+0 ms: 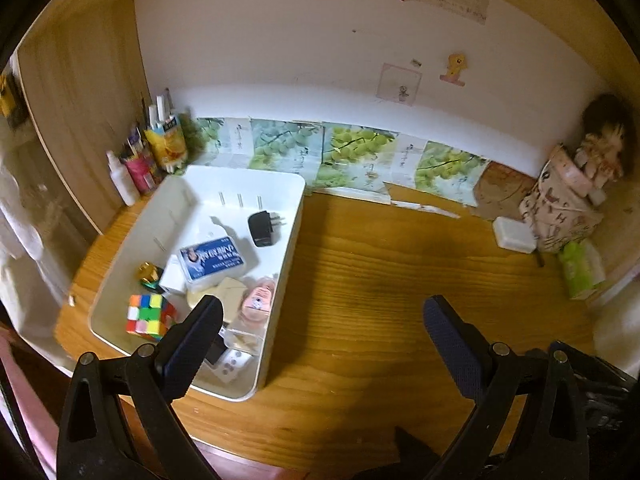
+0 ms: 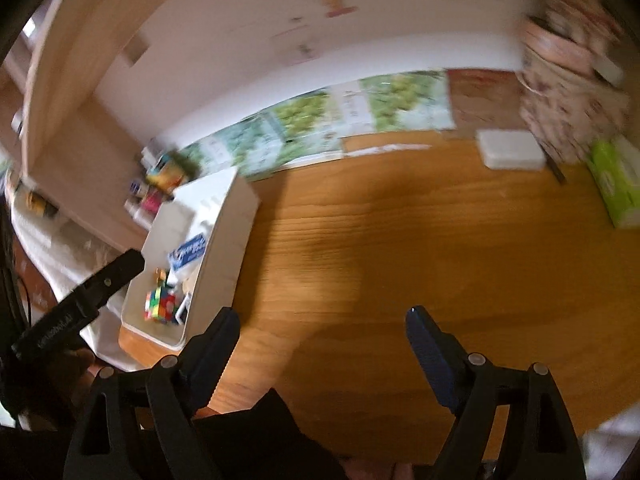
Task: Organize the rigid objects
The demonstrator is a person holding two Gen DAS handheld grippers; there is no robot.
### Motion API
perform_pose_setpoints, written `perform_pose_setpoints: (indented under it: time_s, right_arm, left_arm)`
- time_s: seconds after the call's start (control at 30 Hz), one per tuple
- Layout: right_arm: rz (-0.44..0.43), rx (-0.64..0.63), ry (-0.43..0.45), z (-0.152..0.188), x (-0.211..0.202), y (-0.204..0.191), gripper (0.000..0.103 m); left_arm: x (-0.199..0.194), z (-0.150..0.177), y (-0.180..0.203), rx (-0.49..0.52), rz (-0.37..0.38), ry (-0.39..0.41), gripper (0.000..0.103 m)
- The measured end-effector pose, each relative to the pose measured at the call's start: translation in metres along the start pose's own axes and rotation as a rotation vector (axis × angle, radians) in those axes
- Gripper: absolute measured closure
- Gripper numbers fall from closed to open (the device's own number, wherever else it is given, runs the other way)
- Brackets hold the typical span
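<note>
Bin (image 1: 280,280), white and rectangular, sits on the wooden desk (image 1: 380,280) toward its left end, and the task's small things lie inside it. A colour cube (image 1: 148,316) rests in the bin's near left corner, with a gold-wrapped piece (image 1: 149,274) just behind it. A blue-and-white box (image 1: 214,260) lies mid-bin, a black plug (image 1: 262,228) beyond it toward the bin's far wall, and a pink item (image 1: 258,300) against the bin's right wall. White dice-like pieces (image 1: 232,364) lie at the bin's near wall (partly hidden by a finger).

Left gripper (image 1: 324,320) hangs over the bin's near right corner, jaws wide apart and nothing between them. Right gripper (image 2: 320,332) hovers over bare desk to the right of the bin, jaws also spread and empty; its view is blurred.

Behind the bin's far left corner stand a white bottle (image 1: 122,182) and pen cups (image 1: 166,146). Well to the right of the bin lie a white case (image 1: 514,236) and a green pack (image 1: 580,272).
</note>
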State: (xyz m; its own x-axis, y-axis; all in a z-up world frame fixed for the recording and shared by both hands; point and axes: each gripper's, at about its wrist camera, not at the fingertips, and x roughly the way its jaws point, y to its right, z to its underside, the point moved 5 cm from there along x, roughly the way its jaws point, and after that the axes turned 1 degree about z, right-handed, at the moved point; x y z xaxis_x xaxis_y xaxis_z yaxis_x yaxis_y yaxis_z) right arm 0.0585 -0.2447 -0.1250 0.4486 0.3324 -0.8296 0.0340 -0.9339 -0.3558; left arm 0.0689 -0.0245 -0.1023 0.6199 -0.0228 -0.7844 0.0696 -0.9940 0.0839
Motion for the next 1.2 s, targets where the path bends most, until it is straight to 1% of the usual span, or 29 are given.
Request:
perform_pose_setpoints:
  time_s: [0.07, 0.13, 0.3, 0.4, 0.5, 0.57, 0.67, 0.8, 0.9, 1.0, 1.1, 1.2]
  right_arm:
    - [0.014, 0.020, -0.001, 0.000, -0.003, 0.004, 0.013]
    - [0.045, 0.008, 0.001, 0.000, -0.004, 0.004, 0.000]
    - [0.083, -0.055, 0.033, -0.005, -0.012, -0.006, 0.000]
    - [0.100, -0.081, 0.069, -0.011, -0.019, -0.013, 0.000]
    - [0.115, -0.105, 0.099, -0.017, -0.021, -0.023, 0.000]
    - [0.121, -0.125, 0.096, -0.018, -0.018, -0.031, 0.000]
    - [0.135, -0.137, 0.093, -0.018, -0.016, -0.038, 0.000]
    - [0.157, -0.132, 0.095, -0.019, -0.013, -0.042, 0.000]
    - [0.172, -0.127, 0.075, -0.015, -0.009, -0.043, 0.000]
    - [0.184, -0.111, 0.073, -0.014, -0.009, -0.041, 0.000]
    - [0.192, -0.093, 0.052, -0.011, -0.005, -0.039, 0.000]
    - [0.199, -0.086, 0.052, -0.009, -0.005, -0.038, 0.000]
  left_arm:
    - [0.001, -0.004, 0.006, 0.015, 0.008, -0.015, 0.001]
    - [0.001, -0.005, 0.011, 0.021, 0.026, -0.033, 0.001]
    - [-0.005, -0.010, 0.019, 0.043, 0.042, -0.020, 0.001]
    - [-0.007, -0.013, 0.021, 0.068, 0.034, -0.006, 0.001]
    - [-0.007, -0.016, 0.014, 0.067, 0.023, 0.003, 0.001]
    - [-0.007, -0.018, 0.010, 0.058, 0.030, 0.003, 0.001]
    - [-0.006, -0.017, 0.009, 0.081, 0.030, -0.002, 0.001]
    - [-0.005, -0.016, 0.008, 0.096, 0.033, 0.005, 0.001]
    - [-0.002, -0.015, 0.005, 0.098, 0.028, -0.007, 0.001]
    - [0.000, -0.016, 0.007, 0.106, 0.031, -0.005, 0.001]
    - [0.000, -0.019, 0.010, 0.119, 0.025, 0.013, 0.001]
    - [-0.003, -0.020, 0.012, 0.128, 0.030, 0.028, 0.001]
